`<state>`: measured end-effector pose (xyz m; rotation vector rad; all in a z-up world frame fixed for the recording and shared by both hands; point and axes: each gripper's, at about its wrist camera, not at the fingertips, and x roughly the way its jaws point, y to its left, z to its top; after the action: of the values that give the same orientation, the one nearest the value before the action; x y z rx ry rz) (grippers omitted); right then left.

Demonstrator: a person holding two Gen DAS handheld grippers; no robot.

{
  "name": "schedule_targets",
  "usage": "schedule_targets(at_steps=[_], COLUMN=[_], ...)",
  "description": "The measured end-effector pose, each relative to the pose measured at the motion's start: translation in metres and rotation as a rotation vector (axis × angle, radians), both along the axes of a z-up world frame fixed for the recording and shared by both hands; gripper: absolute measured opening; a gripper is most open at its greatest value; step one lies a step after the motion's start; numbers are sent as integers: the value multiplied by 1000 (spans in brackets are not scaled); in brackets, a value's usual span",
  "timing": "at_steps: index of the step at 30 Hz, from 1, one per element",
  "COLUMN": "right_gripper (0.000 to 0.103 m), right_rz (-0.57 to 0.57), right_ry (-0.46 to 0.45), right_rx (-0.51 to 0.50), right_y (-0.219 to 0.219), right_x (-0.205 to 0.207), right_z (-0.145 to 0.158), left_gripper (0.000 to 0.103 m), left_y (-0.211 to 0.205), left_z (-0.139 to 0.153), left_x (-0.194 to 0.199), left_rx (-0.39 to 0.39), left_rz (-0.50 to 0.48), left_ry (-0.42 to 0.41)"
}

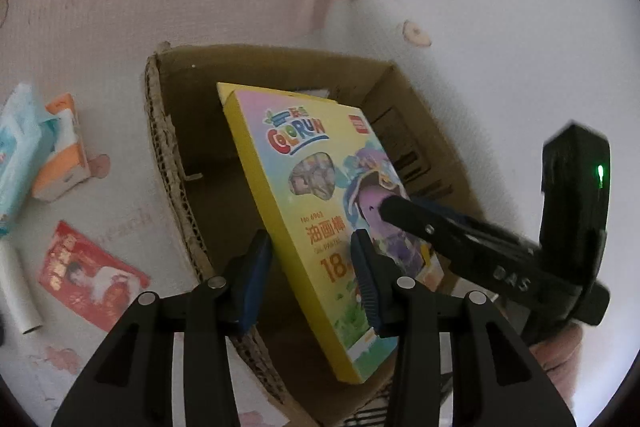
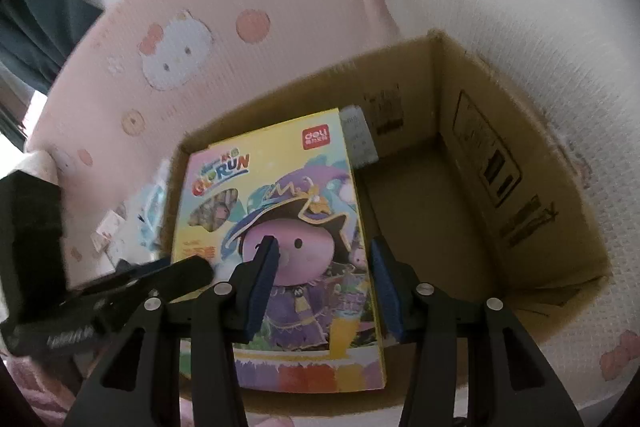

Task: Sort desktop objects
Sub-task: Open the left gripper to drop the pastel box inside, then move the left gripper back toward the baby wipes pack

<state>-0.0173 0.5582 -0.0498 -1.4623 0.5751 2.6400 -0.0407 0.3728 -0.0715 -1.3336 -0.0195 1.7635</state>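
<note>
Left gripper (image 1: 312, 259): its blue-padded fingers are clamping the yellow edge of the oil pastel box (image 1: 316, 211), holding it tilted.
Right gripper (image 2: 324, 283): its jaws are standing apart over the pastel box's cover; whether they are touching it, I cannot tell.
Oil pastel box: it is leaning inside the cardboard box (image 1: 176, 163), directly ahead of both grippers.
Left of the left gripper: a red packet (image 1: 88, 277), a white tube (image 1: 18, 291) and tissue packs (image 1: 24, 143) are lying on the table (image 1: 120, 27), which has a pink cartoon-cat cloth.
</note>
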Motion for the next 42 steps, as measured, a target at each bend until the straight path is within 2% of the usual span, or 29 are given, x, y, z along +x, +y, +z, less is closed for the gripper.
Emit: schedule_targets(at_steps=[6, 7, 8, 10, 11, 14, 15, 16, 18, 21, 23, 26, 30, 32, 38, 40, 42], right_gripper=[44, 29, 23, 23, 23, 23, 23, 23, 23, 23, 24, 24, 25, 25, 38, 41, 48], right_rz=[2, 4, 34, 74, 93, 129, 130, 128, 99, 47, 31, 29, 41, 46, 58, 59, 58], right_ry=[-58, -69, -54, -40, -50, -78, -94, -102, -126, -156, -174, -192, -206, -186, -98, -70, -45], right_rx=[-46, -52, -97, -176, -139, 83, 116, 107, 63, 59, 53, 44, 62, 72, 165, 195, 205], right_y=[5, 5, 3, -5, -15, -37, -39, -38, -30, -18, -12, -8, -14, -20, -41, -47, -53], right_x=[-16, -17, -18, -20, -23, -27, -27, -28, -27, -25, -24, -21, -21, -18, -12, -9, -6], right_z=[-19, -22, -23, -23, -21, -14, -13, -13, -15, -19, -21, -18, -13, -4, 32, 47, 60], left_gripper=[45, 45, 45, 45, 45, 48, 51, 52, 54, 54, 55, 55, 55, 55, 55, 59, 69], left_y=[7, 10, 14, 16, 15, 15, 14, 13, 11, 6, 7, 9, 8, 5, -14, -27, -37], left_z=[1, 2, 2, 3, 4, 8, 10, 12, 12, 15, 16, 14, 16, 23, 57, 69, 77], left_x=[-9, -6, -1, 6, 8, 10, 10, 9, 7, 2, 1, 0, -5, -5, 1, 3, 2], left_rx=[-46, -63, -95, -138, -149, -158, -158, -162, -152, -125, -118, -105, -41, -9, 105, 157, 195], left_rz=[-39, -71, -104, -117, -117, -124, -120, -106, -95, -88, -93, -107, -118, -120, -144, -134, -125], left_ry=[14, 30, 57, 126, 144, 181, 199, 214, 206, 166, 174, 177, 132, 146, 192, 196, 189])
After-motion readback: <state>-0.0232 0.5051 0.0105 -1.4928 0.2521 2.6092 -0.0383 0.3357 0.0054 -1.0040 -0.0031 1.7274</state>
